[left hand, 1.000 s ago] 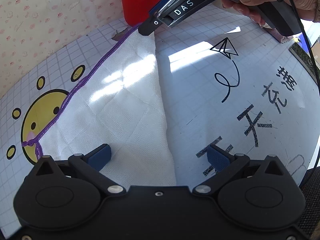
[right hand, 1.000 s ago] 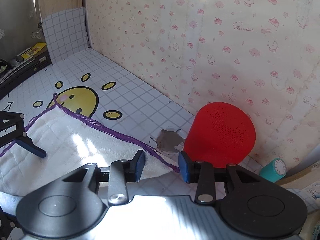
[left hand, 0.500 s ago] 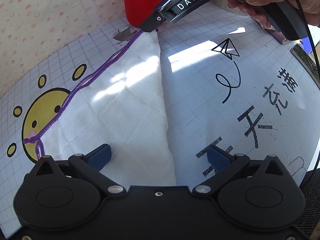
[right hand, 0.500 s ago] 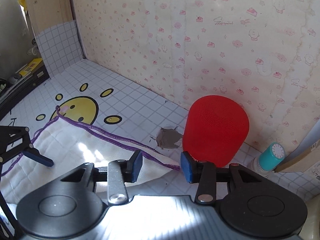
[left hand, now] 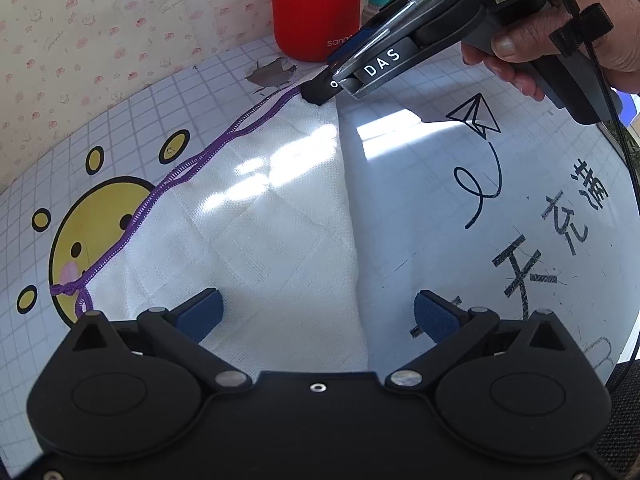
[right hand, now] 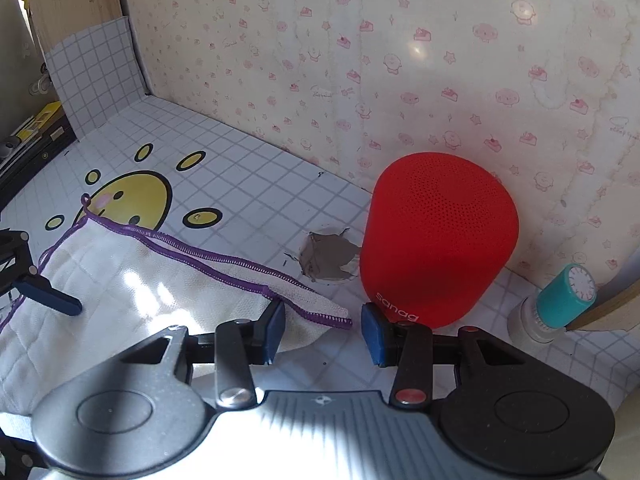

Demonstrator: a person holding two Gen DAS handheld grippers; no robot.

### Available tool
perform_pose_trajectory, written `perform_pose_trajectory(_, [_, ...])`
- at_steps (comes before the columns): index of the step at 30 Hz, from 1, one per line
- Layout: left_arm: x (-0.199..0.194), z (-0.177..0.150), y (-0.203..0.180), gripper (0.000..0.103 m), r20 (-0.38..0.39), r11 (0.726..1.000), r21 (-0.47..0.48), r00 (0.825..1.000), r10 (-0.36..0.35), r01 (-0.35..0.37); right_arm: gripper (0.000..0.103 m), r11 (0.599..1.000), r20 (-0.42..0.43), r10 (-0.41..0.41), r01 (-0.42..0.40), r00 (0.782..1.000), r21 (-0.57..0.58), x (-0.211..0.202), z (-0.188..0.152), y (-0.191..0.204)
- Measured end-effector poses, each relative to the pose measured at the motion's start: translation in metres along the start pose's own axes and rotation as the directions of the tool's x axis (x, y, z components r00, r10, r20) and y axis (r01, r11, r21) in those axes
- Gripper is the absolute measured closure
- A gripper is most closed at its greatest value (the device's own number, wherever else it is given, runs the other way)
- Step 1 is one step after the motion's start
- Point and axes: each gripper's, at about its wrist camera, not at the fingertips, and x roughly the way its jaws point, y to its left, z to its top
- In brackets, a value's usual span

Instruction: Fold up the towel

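**A:** Catch the shift over the last second? Seems to have eased the far corner of the white waffle-weave towel with the purple stitched hem (left hand: pixel 260 220) a bit further along the grid-printed table (left hand: pixel 420 200), closer to the red fabric-covered cylinder speaker (right hand: pixel 436 240). Sank a touch lower too, going by both views.

**B:** Yep, same read. Seeing the right tongs (right hand: pixel 322 332) at a middling gap, no wider or narrower than before, with that corner lying flat between the blue pads (right hand: pixel 276 320) rather than pinched. Brushing one pad maybe, clear of the other. So not gripping anything right now.

**A:** And the left tongs (left hand: pixel 318 312)?

**B:** Parked. Spread wide over the near edge of the towel, holding nothing, no budging from a second ago.

**A:** Meaning what for the fold?

**B:** Probably just laid one half over the other. Note the two purple hems running side by side up the left edge, not quite lined up around the middle. Looks like one fold down, with the towel flat on the table, partly over the yellow smiley print (left hand: pixel 100 232), far corner just short of the grey torn patch (right hand: pixel 328 258). Guessing at a pull-back and a regrab for a second fold next. Worth minding the speaker, sitting right by that corner.
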Motion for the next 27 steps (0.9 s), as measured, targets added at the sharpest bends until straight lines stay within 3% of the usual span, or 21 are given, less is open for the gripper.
perform_pose_trajectory(9, [0.000, -0.001, -0.002, 0.001, 0.007, 1.000, 0.008, 1.000, 0.000, -0.001, 0.062, 0.999, 0.043, 0.032, -0.033, 0.999, 0.041, -0.001, -0.005, -0.007])
perform_pose_trajectory(19, [0.000, -0.001, -0.002, 0.001, 0.001, 1.000, 0.006, 1.000, 0.001, -0.001, 0.092, 0.998, 0.047, 0.041, -0.043, 0.998, 0.054, 0.002, -0.003, -0.005])
perform_pose_trajectory(27, [0.000, 0.000, -0.001, 0.001, 0.000, 1.000, -0.008, 1.000, -0.004, 0.004, 0.095, 1.000, 0.042, 0.007, -0.008, 0.999, 0.016, -0.003, 0.003, 0.004])
